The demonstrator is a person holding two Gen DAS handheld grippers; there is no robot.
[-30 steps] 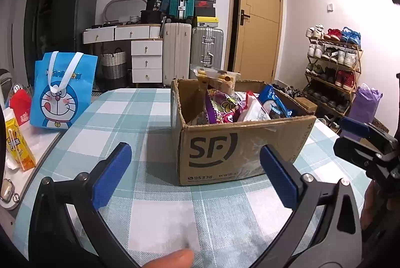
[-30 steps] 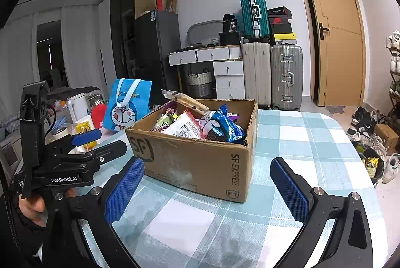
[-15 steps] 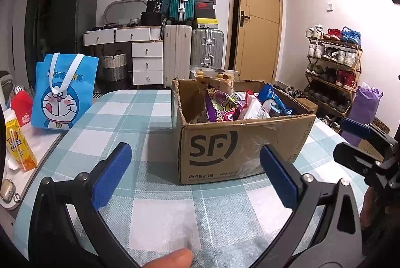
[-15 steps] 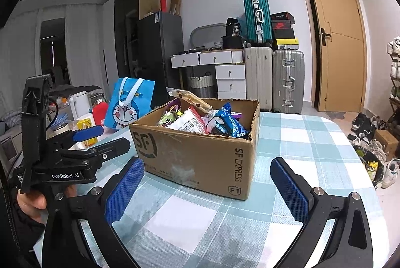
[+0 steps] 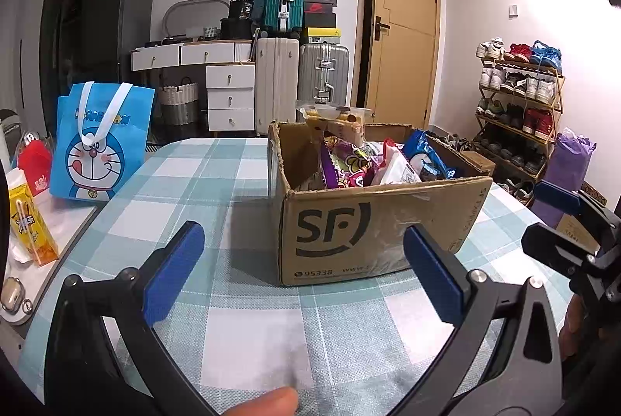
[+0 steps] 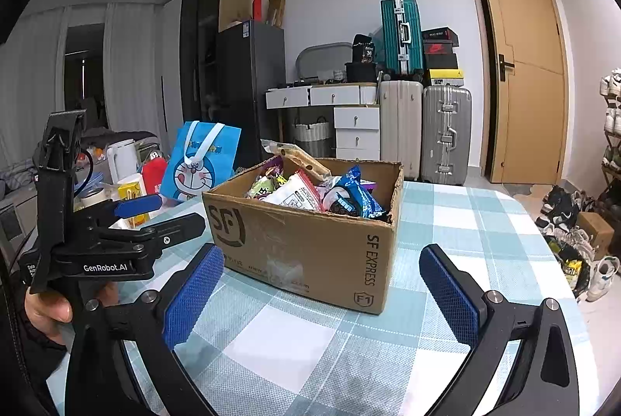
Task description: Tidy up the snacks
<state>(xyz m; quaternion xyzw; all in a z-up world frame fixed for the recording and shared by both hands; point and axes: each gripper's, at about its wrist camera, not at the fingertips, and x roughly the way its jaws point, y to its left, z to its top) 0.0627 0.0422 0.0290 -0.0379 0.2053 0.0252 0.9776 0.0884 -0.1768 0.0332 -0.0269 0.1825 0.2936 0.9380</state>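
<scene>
While both claws hang over the checked tablecloth (image 5: 248,338) with nothing between their blue pads, the SF Express cardboard box (image 5: 372,233) stands just ahead of them and serves as the landmark here. The left gripper (image 5: 302,276) is spread wide and empty, its right finger lying in front of the box's near face and its left finger out over bare cloth to the left of the box. The right gripper (image 6: 322,295) is likewise gaping and holds nothing; the box (image 6: 310,245) shows between its fingers, corner-on, with "SF EXPRESS" down its right side. In the right wrist view the left gripper's black body appears to the left of the box, gripped by a hand (image 6: 50,311).

The box is open-topped and filled with snack packets (image 5: 372,163): a purple wrapper, a white-and-red pouch, a blue Oreo-style pack (image 6: 353,194), and a clear biscuit pack (image 5: 333,117) poking above the far rim.

Left of the box, near the table's edge, stands a blue Doraemon tote bag (image 5: 101,144); further left are a yellow drink carton (image 5: 27,221) and a red pouch (image 5: 37,163). Behind the box are white drawers (image 5: 229,93), suitcases (image 5: 299,82) and a wooden door (image 5: 407,39); to its right, a shoe rack (image 5: 520,101).
</scene>
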